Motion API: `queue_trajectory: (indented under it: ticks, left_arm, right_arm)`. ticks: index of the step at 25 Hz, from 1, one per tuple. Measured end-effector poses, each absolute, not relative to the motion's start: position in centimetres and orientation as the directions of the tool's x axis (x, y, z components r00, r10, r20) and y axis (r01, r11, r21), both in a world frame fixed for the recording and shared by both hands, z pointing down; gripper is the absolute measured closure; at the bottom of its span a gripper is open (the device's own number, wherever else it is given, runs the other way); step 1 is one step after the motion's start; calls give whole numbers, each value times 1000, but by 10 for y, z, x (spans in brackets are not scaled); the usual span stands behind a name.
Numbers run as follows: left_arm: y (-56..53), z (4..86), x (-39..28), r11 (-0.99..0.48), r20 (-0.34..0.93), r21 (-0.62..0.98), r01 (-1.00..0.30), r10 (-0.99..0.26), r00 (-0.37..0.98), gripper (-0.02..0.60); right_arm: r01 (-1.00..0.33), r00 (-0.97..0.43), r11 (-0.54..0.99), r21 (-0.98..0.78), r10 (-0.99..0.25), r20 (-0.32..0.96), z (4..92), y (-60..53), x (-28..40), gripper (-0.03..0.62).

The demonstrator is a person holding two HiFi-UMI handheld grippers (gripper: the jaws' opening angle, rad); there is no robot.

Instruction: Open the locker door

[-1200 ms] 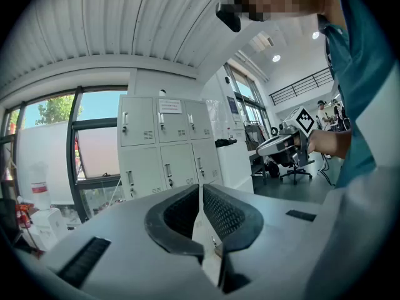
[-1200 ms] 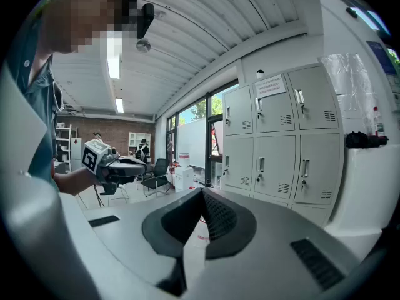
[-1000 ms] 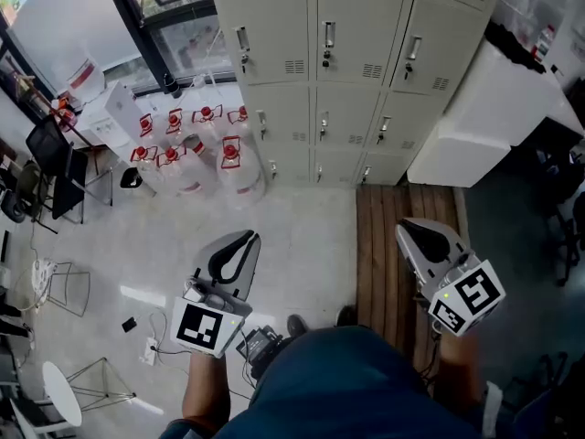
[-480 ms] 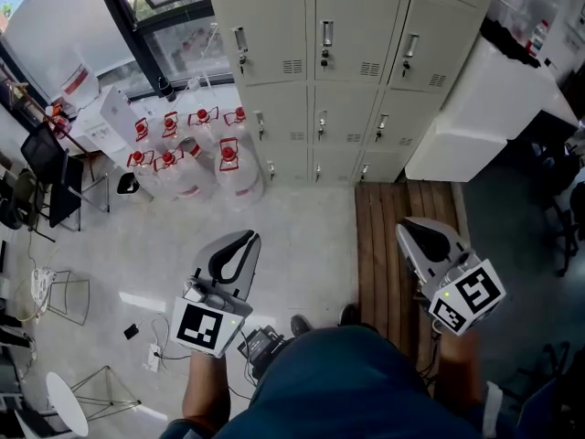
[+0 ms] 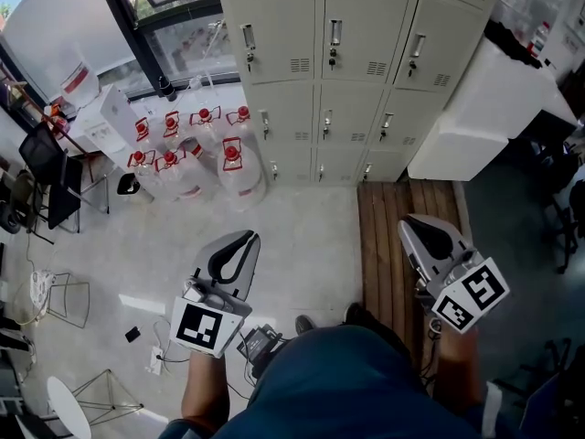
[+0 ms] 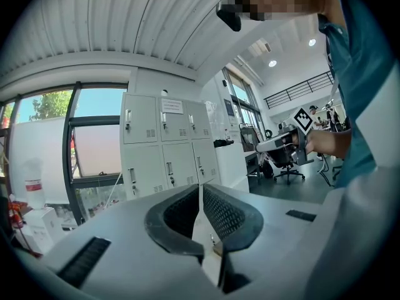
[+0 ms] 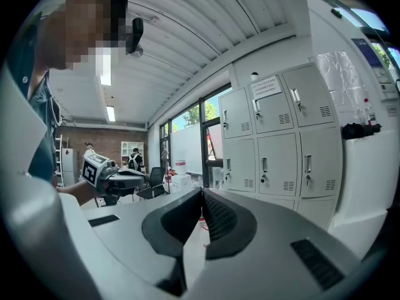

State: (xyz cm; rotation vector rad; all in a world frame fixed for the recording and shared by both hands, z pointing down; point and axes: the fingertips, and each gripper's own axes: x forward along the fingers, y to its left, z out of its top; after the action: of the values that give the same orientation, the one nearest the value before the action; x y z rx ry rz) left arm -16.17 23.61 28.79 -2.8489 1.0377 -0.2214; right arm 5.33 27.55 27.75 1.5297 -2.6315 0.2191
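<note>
While both hands are held out in front of the body, the left tongs and the right tongs are pointed nearly level toward the locker bank and are kept well apart from it. Each pair of jaws is seen pressed together, with nothing gripped. Every locker door is shut. Water bottles are grouped just left of the locker bank's base.
</note>
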Motion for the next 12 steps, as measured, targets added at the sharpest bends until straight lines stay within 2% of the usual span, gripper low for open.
queue_trajectory:
  ticks: [12]
  left_arm:
    - [215, 291, -174, -727, 100, -152, -669, -685, 722, 548]
  right_arm:
    - [-843, -536, 535, -50, -832, 143, 273, 233, 48, 559]
